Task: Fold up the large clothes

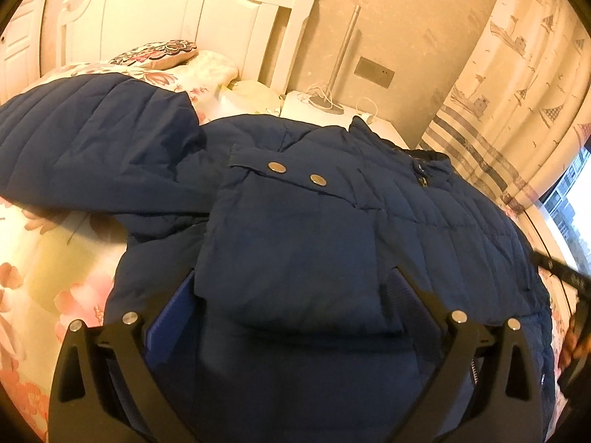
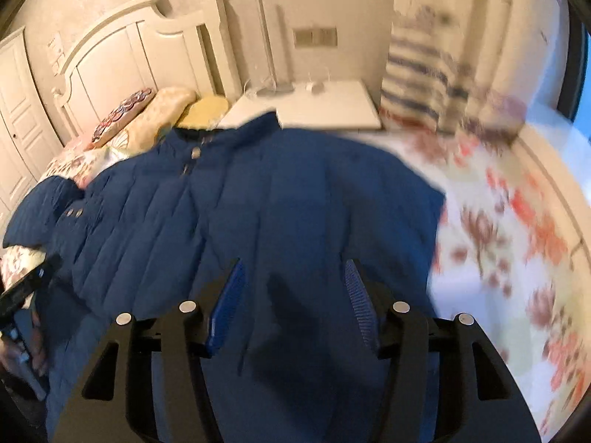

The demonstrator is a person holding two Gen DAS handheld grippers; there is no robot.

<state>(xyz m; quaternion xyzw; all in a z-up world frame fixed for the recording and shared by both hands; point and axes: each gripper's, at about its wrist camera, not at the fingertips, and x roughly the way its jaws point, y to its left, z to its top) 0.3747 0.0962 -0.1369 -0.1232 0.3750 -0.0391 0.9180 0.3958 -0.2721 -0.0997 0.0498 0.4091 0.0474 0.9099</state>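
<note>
Jacket [image 1: 424, 203] in navy, quilted and puffy, lies spread front-up on the bed [image 1: 48, 265], collar toward the headboard [image 1: 177, 14] and hem toward the person, so its long axis runs straight away from both sets of fingers. One sleeve [image 1: 291, 254] is folded across the chest, its cuff with two metal snaps [image 1: 297, 173] pointing up toward the collar. The other sleeve [image 1: 85, 133] trails out over the flowered sheet.

Left gripper [image 1: 291, 295] stands wide, its fingers [image 1: 173, 310] straddling the folded sleeve without pinching it. Right gripper [image 2: 295, 302] also stands wide over the smooth body panel, holding nothing; that view is blurred. The loose sleeve lies on the left gripper's side, so I judge that one nearer for the next fold.
</note>
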